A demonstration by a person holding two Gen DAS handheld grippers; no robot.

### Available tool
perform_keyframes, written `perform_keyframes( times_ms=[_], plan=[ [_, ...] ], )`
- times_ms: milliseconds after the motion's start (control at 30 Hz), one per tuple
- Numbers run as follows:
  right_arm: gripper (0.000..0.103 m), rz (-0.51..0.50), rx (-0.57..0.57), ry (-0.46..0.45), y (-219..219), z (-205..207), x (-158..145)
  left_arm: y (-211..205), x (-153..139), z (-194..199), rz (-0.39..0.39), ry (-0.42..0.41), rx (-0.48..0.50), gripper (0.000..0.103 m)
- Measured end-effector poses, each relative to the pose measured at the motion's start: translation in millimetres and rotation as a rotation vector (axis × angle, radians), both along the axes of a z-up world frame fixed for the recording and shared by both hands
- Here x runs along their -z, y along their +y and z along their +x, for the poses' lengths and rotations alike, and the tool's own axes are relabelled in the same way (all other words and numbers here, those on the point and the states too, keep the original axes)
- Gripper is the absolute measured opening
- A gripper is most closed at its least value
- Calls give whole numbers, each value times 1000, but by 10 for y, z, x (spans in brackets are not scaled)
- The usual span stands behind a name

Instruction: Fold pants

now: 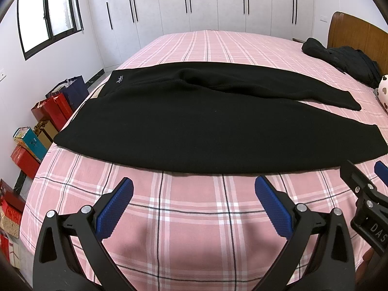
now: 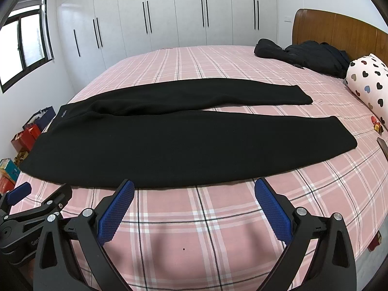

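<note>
the black pants (image 1: 194, 131) lie flat on the bed (image 1: 184, 218), spread out long, with both legs side by side. the pink checked sheet (image 2: 206, 230) is under them.

the left hand-held gripper (image 1: 194, 208) is wide, with nothing between its blue pads (image 1: 114, 211). the pants are just in front of it, not touching. the waist end with the small white words (image 1: 119, 80) is far ahead and to its left.

the right hand-held gripper (image 2: 194, 209) is wide too and holds nothing. the near edge of the pants is just in front of its blue pads (image 2: 116, 212). the leg ends (image 2: 349, 143) are ahead and to its right.

further ahead on the right are a dark heap of clothes (image 2: 308, 53), a pillow with hearts (image 2: 368, 82) and a brown headboard (image 2: 339, 29).
</note>
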State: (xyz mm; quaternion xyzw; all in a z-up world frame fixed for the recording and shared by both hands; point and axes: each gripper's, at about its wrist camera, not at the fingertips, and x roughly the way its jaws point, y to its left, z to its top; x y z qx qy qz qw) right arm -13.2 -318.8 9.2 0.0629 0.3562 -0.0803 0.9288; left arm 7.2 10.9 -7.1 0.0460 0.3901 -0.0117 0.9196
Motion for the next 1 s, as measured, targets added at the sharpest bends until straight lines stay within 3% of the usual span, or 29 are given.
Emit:
perform_keyframes(
  times_ms=[533, 700, 1000],
  plan=[
    [98, 19, 15, 50, -137, 66, 16, -17, -9, -44, 11, -14, 24, 98],
    [98, 46, 62, 70, -707, 236, -101, -18, 0, -19, 14, -6, 44, 98],
    [98, -7, 118, 118, -2316, 1253, -114, 11, 19, 115, 21, 6, 54, 98]
  ],
)
